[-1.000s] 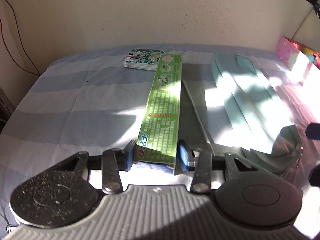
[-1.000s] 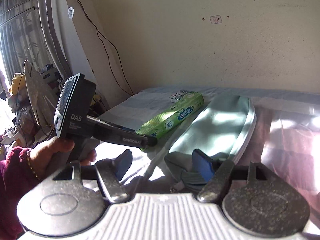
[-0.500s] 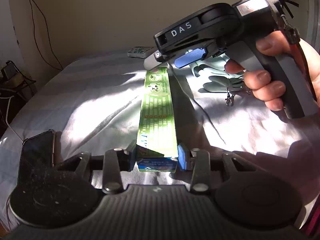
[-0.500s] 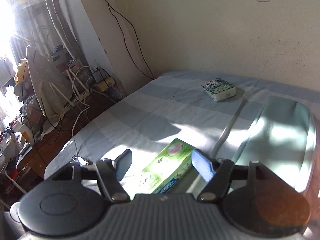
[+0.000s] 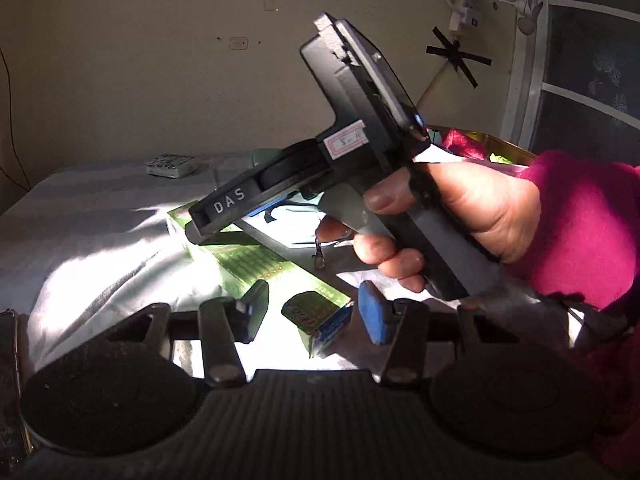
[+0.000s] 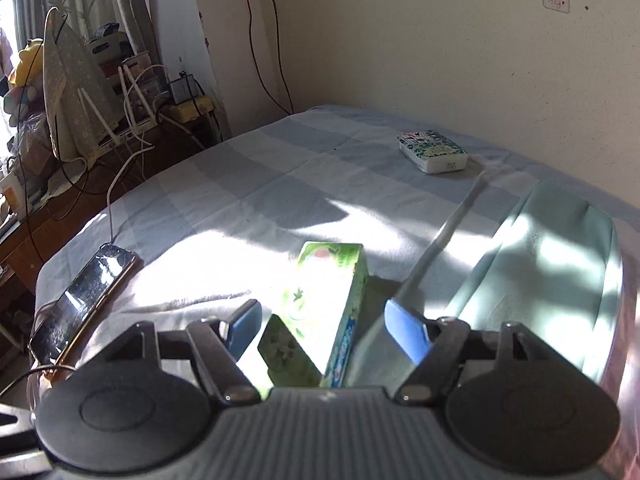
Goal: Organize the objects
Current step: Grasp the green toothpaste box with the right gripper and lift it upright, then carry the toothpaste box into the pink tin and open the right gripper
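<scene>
Left wrist view: the left hand-held gripper point(image 5: 314, 317), jaws apart, straddles the near end of the green box point(image 5: 260, 264) lying on the bed point(image 5: 80, 216).

Right wrist view: the right hand-held gripper point(image 6: 324, 328), also open, brackets the box point(image 6: 320, 304); closing on it looks next.

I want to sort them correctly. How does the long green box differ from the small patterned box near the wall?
The green box is long and narrow; the patterned box is short and squat. The green box lies between the open right claw fingers; the patterned box sits far off by the wall. Both rest on the bed sheet.
</scene>
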The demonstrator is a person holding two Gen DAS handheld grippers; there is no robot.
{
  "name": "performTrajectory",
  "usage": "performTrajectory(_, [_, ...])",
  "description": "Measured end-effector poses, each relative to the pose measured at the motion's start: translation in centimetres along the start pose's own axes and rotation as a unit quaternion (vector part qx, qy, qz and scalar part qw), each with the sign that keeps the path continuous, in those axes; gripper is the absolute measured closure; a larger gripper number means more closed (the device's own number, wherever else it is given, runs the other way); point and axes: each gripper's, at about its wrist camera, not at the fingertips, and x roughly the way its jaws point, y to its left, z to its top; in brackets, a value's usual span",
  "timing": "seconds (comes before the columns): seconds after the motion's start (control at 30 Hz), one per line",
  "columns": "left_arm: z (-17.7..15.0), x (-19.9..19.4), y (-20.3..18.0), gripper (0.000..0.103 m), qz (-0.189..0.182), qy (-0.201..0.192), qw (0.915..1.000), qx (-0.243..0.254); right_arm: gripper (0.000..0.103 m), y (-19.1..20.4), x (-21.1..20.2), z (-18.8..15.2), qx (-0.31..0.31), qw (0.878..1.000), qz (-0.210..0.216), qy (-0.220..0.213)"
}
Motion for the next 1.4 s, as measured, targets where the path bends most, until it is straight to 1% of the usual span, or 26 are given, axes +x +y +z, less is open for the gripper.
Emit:
performTrajectory(0.07, [0.1,-0.9,2.1,0.05,-0.01,-0.006,0.9981,-0.06,0.031,-0.2,-2.2,-0.9,-0.008,0.999,0.018,-0.026])
performTrajectory(0.13, [0.5,-1.0,4.6,0.05,-0.012,-0.004,0.9926,-0.121,0.029,-0.2,-4.3,-2.1,-0.027,0.998,0.039,-0.048])
performTrajectory(0.17, [0.5,-1.0,5.7,0.05,-0.006,-0.001,0.9884,-0.152,0.028,0.0,-5.1,-2.7,-0.032,0.997,0.046,-0.053])
performTrajectory(0.23, [0.6,-1.1,6.9,0.048,0.017,-0.007,0.982,-0.188,0.028,0.5,-6.4,-3.8,-0.043,0.996,0.064,-0.055])
performTrajectory(0.27, [0.6,-1.5,6.9,0.047,0.029,-0.012,0.9801,-0.196,0.028,0.9,-6.8,-4.3,-0.048,0.995,0.066,-0.055])
performTrajectory(0.37, [1.0,-1.5,6.8,0.032,0.063,-0.03,0.9759,-0.207,0.027,2.0,-7.1,-5.4,-0.047,0.996,0.064,-0.043])
performTrajectory(0.4, [1.0,-1.4,6.6,0.029,0.076,-0.03,0.975,-0.207,0.025,2.3,-7.0,-5.7,-0.047,0.996,0.063,-0.04])
performTrajectory(0.43, [1.1,-1.2,6.4,0.029,0.088,-0.028,0.9747,-0.204,0.023,2.9,-6.6,-6.0,-0.05,0.997,0.056,-0.036])
performTrajectory(0.5, [1.6,-0.3,6.5,0.029,0.111,-0.019,0.975,-0.192,0.019,4.6,-5.8,-6.8,-0.084,0.996,0.029,-0.027])
performTrajectory(0.57, [1.6,0.3,6.1,0.029,0.12,-0.01,0.9743,-0.19,0.023,6.2,-4.6,-7.8,-0.129,0.992,-0.011,-0.01])
performTrajectory(0.6, [1.6,0.7,6.0,0.028,0.122,-0.005,0.9735,-0.193,0.034,6.4,-4.0,-8.1,-0.142,0.99,-0.023,0.004])
performTrajectory(0.63, [1.5,1.2,5.9,0.028,0.121,0.001,0.9726,-0.198,0.043,6.2,-4.0,-8.3,-0.139,0.99,-0.019,-0.001])
performTrajectory(0.67, [1.5,1.8,5.9,0.027,0.118,0.007,0.9719,-0.204,0.045,5.9,-4.3,-8.1,-0.133,0.991,-0.02,0.003])
performTrajectory(0.73, [1.4,2.3,5.6,0.02,0.111,0.015,0.9717,-0.208,0.056,4.9,-4.6,-7.9,-0.125,0.992,-0.035,0.008])
performTrajectory(0.77, [1.4,2.8,5.4,0.018,0.106,0.017,0.9718,-0.21,0.058,4.1,-4.9,-7.7,-0.112,0.993,-0.039,0.011])
performTrajectory(0.83, [1.5,3.7,5.1,0.018,0.086,0.024,0.9744,-0.206,0.062,2.0,-5.5,-7.4,-0.047,0.999,-0.014,0.022])
performTrajectory(0.9, [1.6,4.5,4.6,0.016,0.069,0.033,0.9762,-0.203,0.062,-0.4,-5.9,-7.2,0.037,0.998,0.034,0.029])
performTrajectory(0.97, [1.5,5.2,4.4,0.011,0.051,0.041,0.976,-0.208,0.063,-2.8,-5.8,-7.3,0.131,0.987,0.09,0.035])
performTrajectory(1.0, [1.5,5.5,4.3,0.011,0.041,0.044,0.9755,-0.211,0.063,-3.6,-5.6,-7.4,0.164,0.98,0.11,0.036])
performTrajectory(1.03, [1.5,5.7,4.3,0.011,0.034,0.047,0.9751,-0.214,0.063,-4.7,-5.3,-7.6,0.207,0.968,0.133,0.04])
performTrajectory(1.1, [1.6,6.3,4.5,0.009,0.018,0.054,0.9729,-0.224,0.063,-5.5,-4.9,-7.9,0.245,0.956,0.159,0.041])
performTrajectory(1.13, [1.6,6.5,4.6,0.008,0.013,0.057,0.9711,-0.231,0.063,-5.8,-4.8,-8.0,0.25,0.953,0.165,0.041])
performTrajectory(1.17, [1.6,6.8,4.8,0.007,0.008,0.059,0.9689,-0.24,0.063,-5.6,-4.8,-7.9,0.244,0.955,0.163,0.04])
performTrajectory(1.27, [1.6,7.9,5.3,0.007,-0.005,0.075,0.9608,-0.267,0.063,-4.5,-5.1,-7.7,0.204,0.967,0.15,0.038])
performTrajectory(1.3, [1.7,8.0,5.3,0.006,-0.005,0.073,0.9602,-0.27,0.063,-4.1,-5.2,-7.6,0.191,0.97,0.146,0.037])
performTrajectory(1.4, [1.9,8.4,4.9,0.005,-0.001,0.076,0.9608,-0.267,0.063,-1.4,-6.1,-7.6,0.092,0.99,0.101,0.023])
